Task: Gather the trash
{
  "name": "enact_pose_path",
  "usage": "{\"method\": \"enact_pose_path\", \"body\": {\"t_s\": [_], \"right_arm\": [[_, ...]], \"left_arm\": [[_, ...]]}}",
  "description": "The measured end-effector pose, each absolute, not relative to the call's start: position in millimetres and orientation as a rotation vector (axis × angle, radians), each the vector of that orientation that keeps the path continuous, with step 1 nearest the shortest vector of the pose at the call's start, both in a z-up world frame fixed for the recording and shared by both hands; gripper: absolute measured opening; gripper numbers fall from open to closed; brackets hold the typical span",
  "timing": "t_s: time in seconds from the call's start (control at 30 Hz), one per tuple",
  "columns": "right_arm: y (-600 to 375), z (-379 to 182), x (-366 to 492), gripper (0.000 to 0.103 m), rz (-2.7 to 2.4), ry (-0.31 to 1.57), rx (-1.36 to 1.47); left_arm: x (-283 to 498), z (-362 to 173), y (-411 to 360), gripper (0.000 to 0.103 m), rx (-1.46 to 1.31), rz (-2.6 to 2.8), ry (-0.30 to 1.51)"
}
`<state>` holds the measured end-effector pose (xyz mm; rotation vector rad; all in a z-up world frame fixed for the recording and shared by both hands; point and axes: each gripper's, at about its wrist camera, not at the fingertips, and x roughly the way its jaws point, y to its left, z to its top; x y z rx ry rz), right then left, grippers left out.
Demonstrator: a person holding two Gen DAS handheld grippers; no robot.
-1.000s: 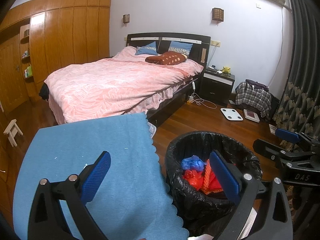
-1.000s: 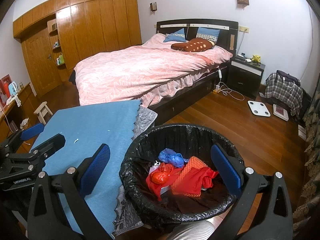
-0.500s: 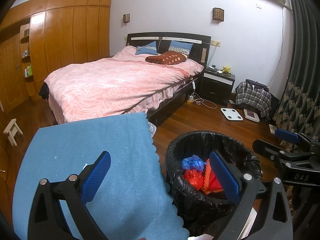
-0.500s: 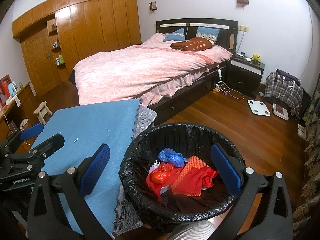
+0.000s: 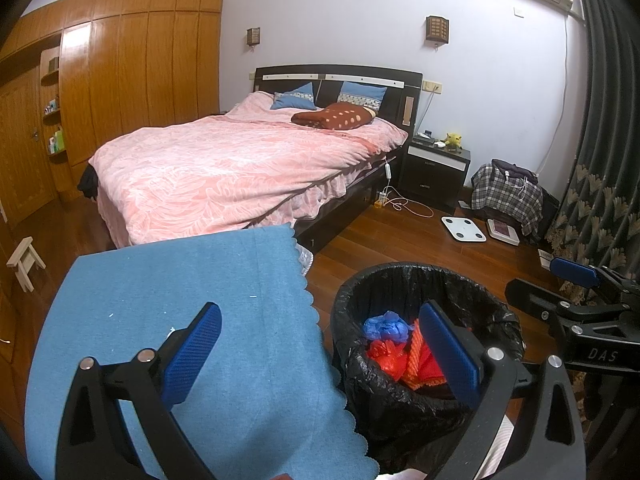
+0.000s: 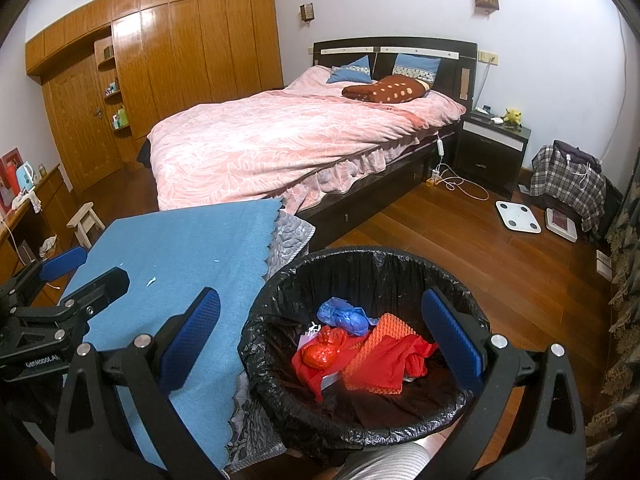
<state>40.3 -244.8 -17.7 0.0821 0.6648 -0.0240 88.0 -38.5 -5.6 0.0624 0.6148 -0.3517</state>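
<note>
Both claws, left (image 5: 320, 344) & right (image 6: 320, 334), spread apart w/ nothing held, over table (image 6: 180, 248) & bin (image 6: 360, 424) w/ red/blue trash (image 6: 352, 348).

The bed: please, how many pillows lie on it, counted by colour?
Blue pillows: 2
Brown spotted pillow: 1
Total: 3

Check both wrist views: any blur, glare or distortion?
Left wrist view: sharp, strong fisheye bending of the curtain, black corner vignetting, mild sheen on the wardrobe. Right wrist view: same curvature, trash bin in focus, no motion blur.
</note>
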Motion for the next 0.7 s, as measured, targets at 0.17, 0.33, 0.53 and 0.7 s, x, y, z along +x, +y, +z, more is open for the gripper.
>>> {"method": "enact_pose_path", "body": {"t_s": [0.17, 0.33, 0.53, 0.7], "right_arm": [[-244.9, -17.5, 40.7, 0.098, -0.025, 0.665, 0.082], [-244.4, -17.3, 40.5, 0.098, -0.025, 0.665, 0.082], [-244.4, -17.3, 40.9, 0.098, -0.025, 0.668, 0.082], [-244.4, -17.5, 40.1, 0.098, -0.026, 0.667, 0.082]], "left_arm": [[87.9, -5.7, -38.0, 0.097, 0.062, -0.352, 0.616], [86.2, -4.8, -38.4, 0.097, 0.062, -0.353, 0.615], [86.7, -5.1, -37.8, 0.097, 0.061, -0.352, 0.617], [87.8, -5.4, -37.2, 0.097, 0.061, -0.352, 0.616]]}}
